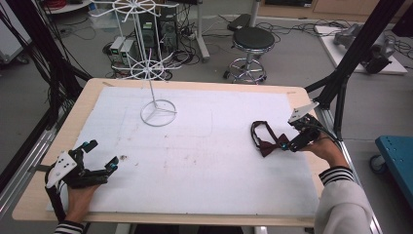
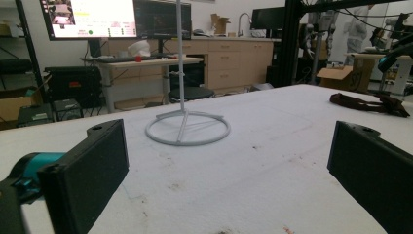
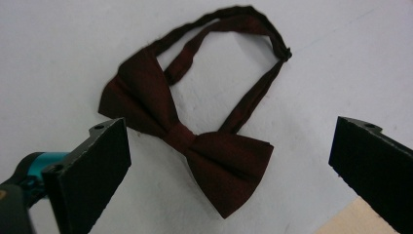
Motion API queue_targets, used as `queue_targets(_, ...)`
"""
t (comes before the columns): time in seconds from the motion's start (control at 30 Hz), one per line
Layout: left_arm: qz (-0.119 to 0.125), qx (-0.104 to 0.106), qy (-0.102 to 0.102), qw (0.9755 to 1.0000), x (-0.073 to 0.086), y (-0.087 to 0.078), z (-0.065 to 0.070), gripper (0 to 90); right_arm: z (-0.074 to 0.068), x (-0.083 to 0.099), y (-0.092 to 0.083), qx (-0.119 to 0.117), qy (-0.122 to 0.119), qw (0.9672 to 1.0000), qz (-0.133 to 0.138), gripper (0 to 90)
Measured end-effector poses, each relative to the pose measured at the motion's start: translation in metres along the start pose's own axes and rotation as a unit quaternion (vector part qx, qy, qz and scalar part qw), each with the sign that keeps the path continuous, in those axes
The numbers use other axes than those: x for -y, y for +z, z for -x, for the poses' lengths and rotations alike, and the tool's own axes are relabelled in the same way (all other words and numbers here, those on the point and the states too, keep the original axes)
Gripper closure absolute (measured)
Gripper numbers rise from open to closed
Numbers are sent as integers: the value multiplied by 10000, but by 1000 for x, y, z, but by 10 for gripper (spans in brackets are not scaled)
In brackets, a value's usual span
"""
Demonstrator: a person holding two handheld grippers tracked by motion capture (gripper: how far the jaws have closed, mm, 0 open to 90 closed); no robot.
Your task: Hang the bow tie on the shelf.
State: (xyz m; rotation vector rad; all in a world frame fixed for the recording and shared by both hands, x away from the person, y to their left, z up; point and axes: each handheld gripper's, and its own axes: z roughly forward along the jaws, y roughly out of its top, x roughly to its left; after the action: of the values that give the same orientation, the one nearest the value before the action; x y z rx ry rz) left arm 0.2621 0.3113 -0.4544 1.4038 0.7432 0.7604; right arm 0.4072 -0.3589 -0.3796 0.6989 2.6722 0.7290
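A dark red bow tie (image 1: 269, 141) with a looped strap lies on the white mat at the right side of the table. My right gripper (image 1: 287, 144) hovers just over its right end, jaws open; in the right gripper view the bow tie (image 3: 195, 141) lies between and ahead of the two black jaws, untouched. My left gripper (image 1: 103, 156) rests open at the near left corner of the mat, holding nothing. A white wire stand (image 1: 158, 112) rises from its ring base at the back centre; the left gripper view shows the wire stand (image 2: 187, 127) ahead and the bow tie (image 2: 367, 104) far right.
The white mat (image 1: 195, 161) covers most of the wooden table (image 1: 95, 87). Small dark specks (image 1: 122, 157) mark the mat near my left gripper. Behind the table stand a round stool (image 1: 252, 41) and cables on the floor. A black frame post (image 1: 341, 92) stands by the right edge.
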Motion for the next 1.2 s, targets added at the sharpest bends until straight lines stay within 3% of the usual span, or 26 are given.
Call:
queue_targets(0.5,9,7,8,10000,0,0,0,17,12,10,26,-293,-96,9981,-526,46)
queue_targets(0.67,9,6,8,10000,0,0,0,17,12,12,30,-335,-263,9966,-700,61)
queue_targets(0.83,9,7,7,10000,0,0,0,17,12,11,33,-367,-404,9961,-696,78)
queue_targets(0.9,8,7,7,10000,0,0,0,17,13,11,34,-428,-443,9954,-727,168)
queue_targets(1.07,9,6,10,10000,0,0,0,17,13,11,36,-514,-457,9942,-823,223)
queue_targets(1.2,11,6,5,10000,0,0,0,17,14,12,37,-535,-396,9939,-876,320)
